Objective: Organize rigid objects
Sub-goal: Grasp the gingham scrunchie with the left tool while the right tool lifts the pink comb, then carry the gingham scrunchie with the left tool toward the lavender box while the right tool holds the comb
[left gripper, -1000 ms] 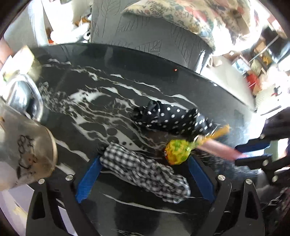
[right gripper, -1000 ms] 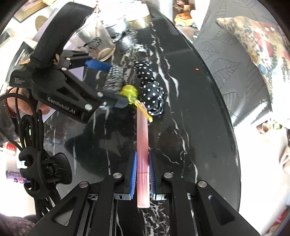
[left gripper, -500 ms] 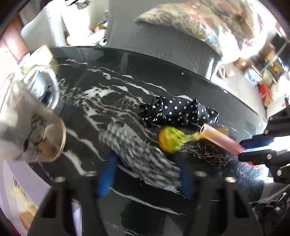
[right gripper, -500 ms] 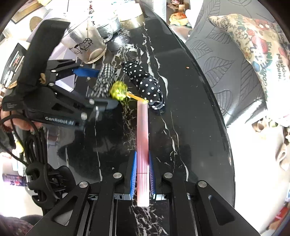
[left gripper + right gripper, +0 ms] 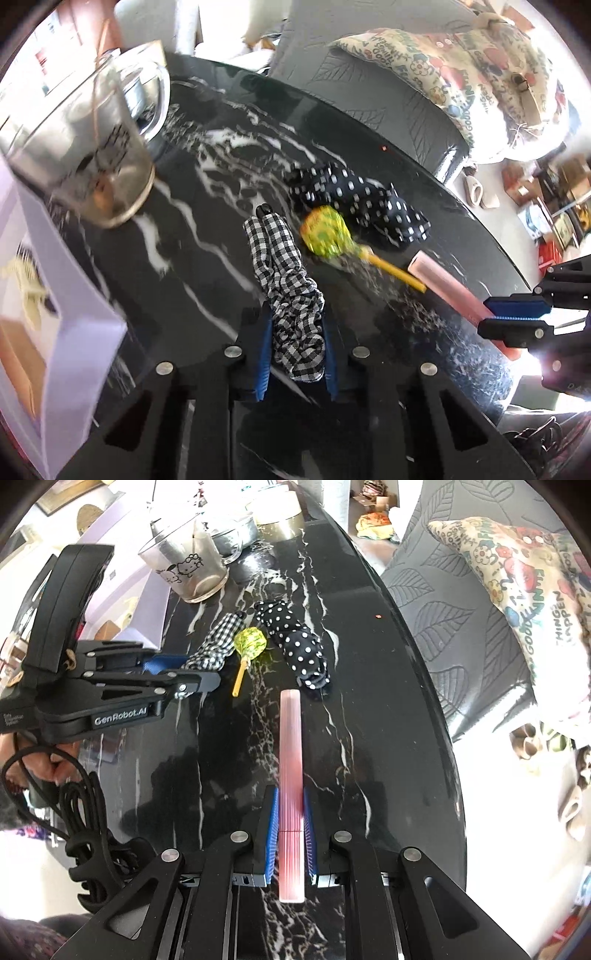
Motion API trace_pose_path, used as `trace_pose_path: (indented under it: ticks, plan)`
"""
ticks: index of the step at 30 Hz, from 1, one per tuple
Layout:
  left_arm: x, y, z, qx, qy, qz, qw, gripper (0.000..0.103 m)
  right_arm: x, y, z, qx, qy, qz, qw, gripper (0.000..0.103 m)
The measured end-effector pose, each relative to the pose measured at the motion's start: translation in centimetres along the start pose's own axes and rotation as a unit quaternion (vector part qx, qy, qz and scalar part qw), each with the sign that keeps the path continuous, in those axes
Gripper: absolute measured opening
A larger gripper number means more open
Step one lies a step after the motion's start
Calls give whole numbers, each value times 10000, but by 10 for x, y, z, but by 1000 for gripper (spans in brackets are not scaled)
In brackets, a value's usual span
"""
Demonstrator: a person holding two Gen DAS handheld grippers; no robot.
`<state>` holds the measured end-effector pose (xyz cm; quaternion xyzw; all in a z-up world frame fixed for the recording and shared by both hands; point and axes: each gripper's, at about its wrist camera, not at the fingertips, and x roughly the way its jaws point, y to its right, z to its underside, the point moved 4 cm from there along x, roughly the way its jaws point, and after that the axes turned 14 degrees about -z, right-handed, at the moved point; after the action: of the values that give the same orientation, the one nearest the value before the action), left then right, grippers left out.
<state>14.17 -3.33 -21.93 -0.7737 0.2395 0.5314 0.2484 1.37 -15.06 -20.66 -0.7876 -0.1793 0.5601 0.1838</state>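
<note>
Items on the black marble tabletop (image 5: 388, 686) — 4 in play, lying close together near its middle.

1. Checked folding umbrella (image 5: 286, 280) — lying on the tabletop, its near end between the blue pads of the left tongs (image 5: 297, 350). The jaws have just been closing and now press on the fabric from both sides. Gripped, not yet lifted clear as far as can be told.
2. Pink ribbed stick (image 5: 291, 775) — clamped in the closed right tongs (image 5: 291, 834), pointing away along the tabletop, its far end near the dotted umbrella.
3. Black dotted umbrella (image 5: 295, 642) — loose, untouched.
4. Yellow-green lollipop (image 5: 250, 642) — loose, between the 2 umbrellas.

Also present: glass mug (image 5: 184, 568) with cartoon print, lilac box (image 5: 55, 332), both beside the group.

Status, as judged: early to midway. 2 items in hand, 2 still lying loose; no sorted row or destination shows yet.
</note>
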Motion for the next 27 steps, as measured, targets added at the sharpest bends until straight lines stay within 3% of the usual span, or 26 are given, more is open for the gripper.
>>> trace_pose_path:
  ticks: [12, 27]
  plan:
    - [-37, 18, 52, -910, -179, -160, 9956, 23, -3, -3, 18, -454, -170, -43, 9988, 14]
    - [-105, 16, 99, -2051, 41, -672, 9764, 23, -16, -41, 27, -1257, -229, -348, 9912, 14]
